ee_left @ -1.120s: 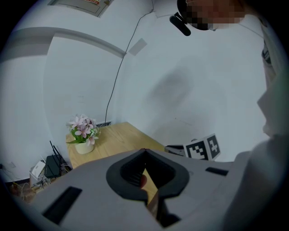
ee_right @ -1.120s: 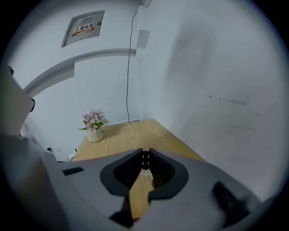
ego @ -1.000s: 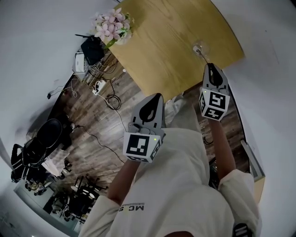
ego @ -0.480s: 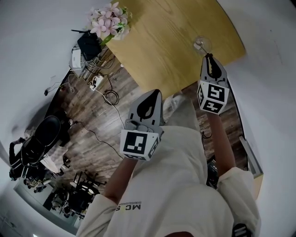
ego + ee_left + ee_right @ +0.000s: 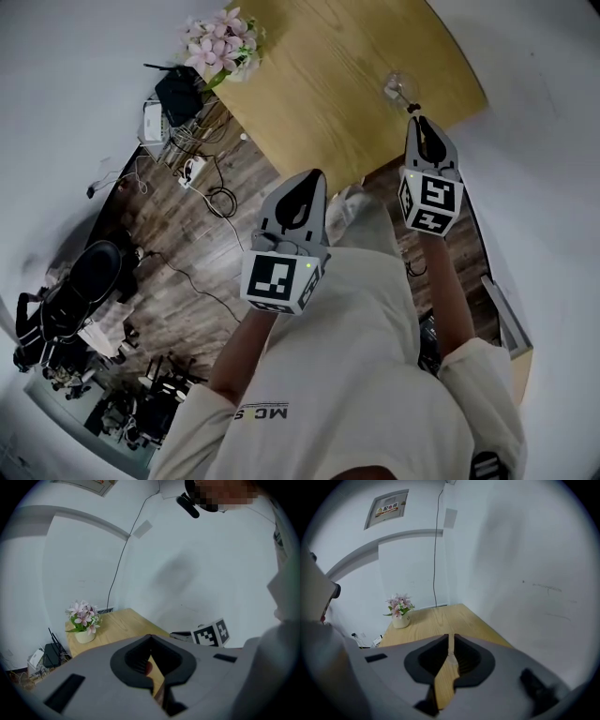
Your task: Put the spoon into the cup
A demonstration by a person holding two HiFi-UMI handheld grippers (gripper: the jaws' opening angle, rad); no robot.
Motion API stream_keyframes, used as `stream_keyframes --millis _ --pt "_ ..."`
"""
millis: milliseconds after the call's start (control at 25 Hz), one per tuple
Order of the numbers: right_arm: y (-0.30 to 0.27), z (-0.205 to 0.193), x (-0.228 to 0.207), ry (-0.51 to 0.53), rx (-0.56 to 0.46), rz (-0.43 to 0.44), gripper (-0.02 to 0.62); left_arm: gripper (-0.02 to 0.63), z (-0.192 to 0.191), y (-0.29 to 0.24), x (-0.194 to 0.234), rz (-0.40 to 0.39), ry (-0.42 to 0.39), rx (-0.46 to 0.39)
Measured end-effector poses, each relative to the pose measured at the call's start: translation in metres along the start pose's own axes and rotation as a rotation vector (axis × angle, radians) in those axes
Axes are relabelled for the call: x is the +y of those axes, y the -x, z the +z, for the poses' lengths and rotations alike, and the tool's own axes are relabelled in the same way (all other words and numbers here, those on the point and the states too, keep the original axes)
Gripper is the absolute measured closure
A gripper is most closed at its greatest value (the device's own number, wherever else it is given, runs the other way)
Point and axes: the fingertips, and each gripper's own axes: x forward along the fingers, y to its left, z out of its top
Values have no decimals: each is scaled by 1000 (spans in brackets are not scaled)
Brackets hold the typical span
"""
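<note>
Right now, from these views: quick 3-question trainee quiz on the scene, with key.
1. True or false: the fingers of the left gripper stand wide apart.
2. In the head view, which is nearer the glass cup? A: left gripper. B: right gripper. C: both equally near.
3. What stands at the far-left corner of the table?

Key:
1. False. They are closed, with nothing between them.
2. B.
3. A flower pot with pink blooms.
</note>
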Motion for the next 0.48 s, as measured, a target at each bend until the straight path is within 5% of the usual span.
stream_keyframes --millis 480 --pt "54 20 6 -35 -37 22 549 595 34 18 -11 -14 -28 -109"
